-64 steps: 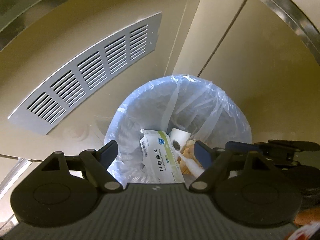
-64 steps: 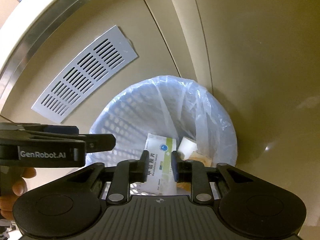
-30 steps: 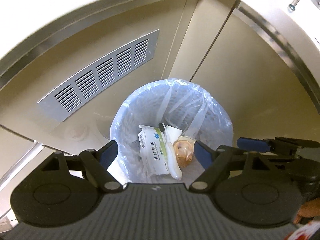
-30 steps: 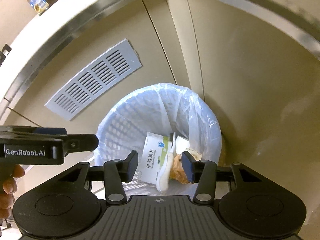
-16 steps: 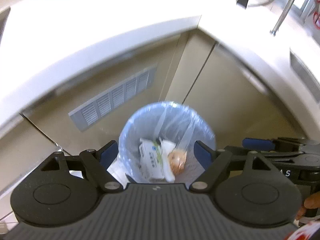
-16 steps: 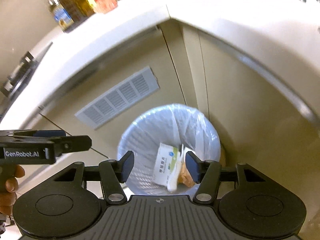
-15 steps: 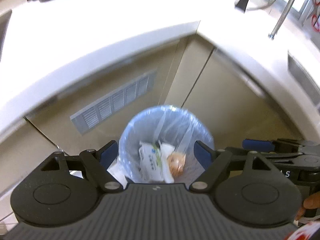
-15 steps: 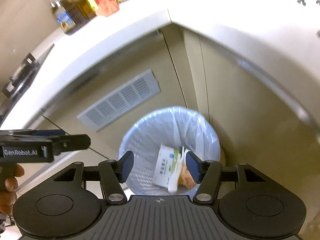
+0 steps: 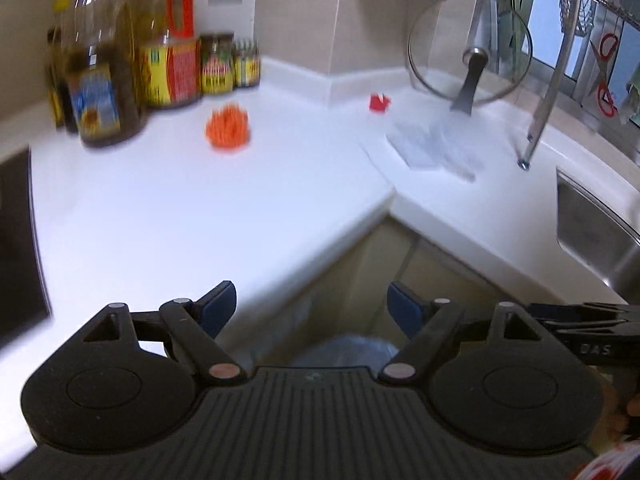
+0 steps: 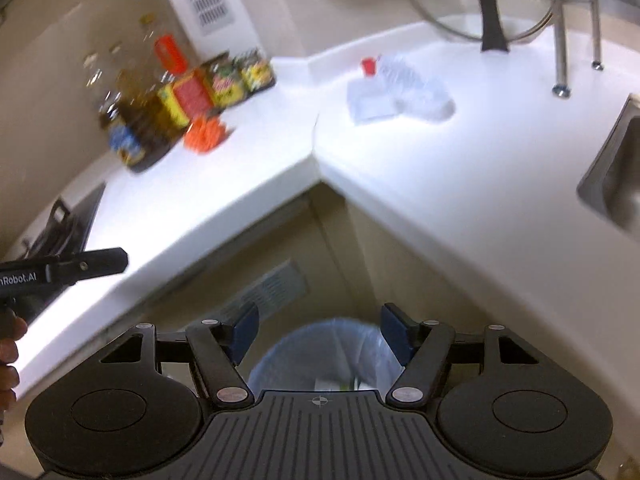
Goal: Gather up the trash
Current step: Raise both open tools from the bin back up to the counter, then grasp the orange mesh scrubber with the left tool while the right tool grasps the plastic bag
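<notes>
Your empty right gripper (image 10: 316,332), jaws opening, faces the crumpled plastic wrapper (image 10: 400,94) upper center, nearer than your open left gripper (image 9: 310,308).

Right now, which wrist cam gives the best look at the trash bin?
Right wrist view: the trash bin shows its lined rim and some trash inside, framed between the opening, empty right gripper fingers. Left wrist view shows only a blurred sliver of the liner above the gripper body.
</notes>
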`<state>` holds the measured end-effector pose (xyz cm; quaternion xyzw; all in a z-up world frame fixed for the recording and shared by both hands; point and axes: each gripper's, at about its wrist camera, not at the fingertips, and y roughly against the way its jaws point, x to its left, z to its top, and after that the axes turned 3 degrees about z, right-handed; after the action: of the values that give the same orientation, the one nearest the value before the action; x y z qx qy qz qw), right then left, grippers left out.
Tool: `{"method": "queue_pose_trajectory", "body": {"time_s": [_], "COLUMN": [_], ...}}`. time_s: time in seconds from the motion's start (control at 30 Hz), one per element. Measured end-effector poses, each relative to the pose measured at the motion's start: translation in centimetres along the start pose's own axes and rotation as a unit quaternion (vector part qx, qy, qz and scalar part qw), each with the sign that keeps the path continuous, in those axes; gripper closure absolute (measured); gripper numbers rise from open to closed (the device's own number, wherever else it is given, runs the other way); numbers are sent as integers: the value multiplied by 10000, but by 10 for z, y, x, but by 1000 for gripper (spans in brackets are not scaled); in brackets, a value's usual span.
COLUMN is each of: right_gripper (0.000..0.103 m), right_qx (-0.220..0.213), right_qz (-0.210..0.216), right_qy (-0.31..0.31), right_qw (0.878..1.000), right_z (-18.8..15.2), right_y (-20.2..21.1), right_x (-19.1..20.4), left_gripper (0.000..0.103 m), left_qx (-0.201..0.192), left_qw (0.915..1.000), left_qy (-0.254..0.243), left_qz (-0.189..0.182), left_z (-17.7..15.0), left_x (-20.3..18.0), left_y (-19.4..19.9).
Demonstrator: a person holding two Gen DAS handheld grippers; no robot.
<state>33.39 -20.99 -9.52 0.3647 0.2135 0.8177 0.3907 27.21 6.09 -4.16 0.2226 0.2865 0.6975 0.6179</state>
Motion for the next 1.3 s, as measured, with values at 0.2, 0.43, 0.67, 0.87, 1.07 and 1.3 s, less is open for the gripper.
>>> {"method": "queue_pose_trajectory", "body": {"time_s": [0.2,0.43,0.67,0.87,1.07,1.3], "right_gripper": [35,34,34,34,34,34], "right_qx": [-307,-530,-599,-608,-619,-626], "right_qz": [-280,-653,-984,-1233,-1394,-1520], "right_qy": [-204,-436,-693,-826,-883,-920], "right_qw": [9989,9955,9909,9871,9844,9821], "right_z": [34,62,74,79,82,84], "right_y": [-9,-20,-29,-33,-35,-36], "right_x": [-5,-18,-29,-37,-40,-42], "left_gripper": [23,26,27,27,35,57], "left_qx": [-300,-367,-314,-270,-154,-14], "left_qw": [9989,9961,9940,9934,9939,9937], "left_qy": [-352,-768,-943,-1002,-977,-1038], "left_qz": [91,230,446,487,491,427], "left_z": [50,95,124,137,144,142], "left_x": [17,42,66,70,73,76], "left_y": [-32,-87,-148,-186,-212,-228]}}
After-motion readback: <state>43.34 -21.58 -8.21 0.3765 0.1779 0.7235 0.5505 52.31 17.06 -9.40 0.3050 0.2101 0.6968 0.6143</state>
